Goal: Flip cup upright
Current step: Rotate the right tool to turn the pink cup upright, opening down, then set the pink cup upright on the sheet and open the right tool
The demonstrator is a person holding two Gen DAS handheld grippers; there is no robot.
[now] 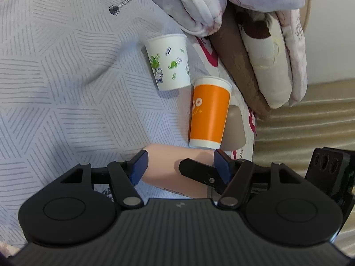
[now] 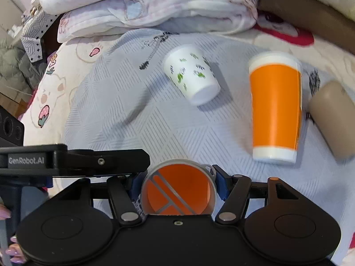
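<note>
My left gripper (image 1: pixel 180 166) is shut on a pale pink cup (image 1: pixel 173 170) lying between its blue pads. My right gripper (image 2: pixel 177 186) is shut on an orange cup with a grey rim (image 2: pixel 177 190), its mouth facing the camera. On the grey patterned bed cover an orange paper cup (image 1: pixel 208 113) stands upside down; it also shows in the right wrist view (image 2: pixel 275 106). A white cup with green prints (image 1: pixel 168 62) stands upside down too, seen tilted in the right wrist view (image 2: pixel 192 73). A beige cup (image 1: pixel 234 128) lies beside the orange paper cup, also in the right wrist view (image 2: pixel 332 117).
Folded quilts and pillows (image 1: pixel 255 33) are piled at the back of the bed (image 2: pixel 155 6). The bed edge and a ribbed beige surface (image 1: pixel 310 122) lie to the right. The other gripper's black body (image 2: pixel 66 157) reaches in at the left.
</note>
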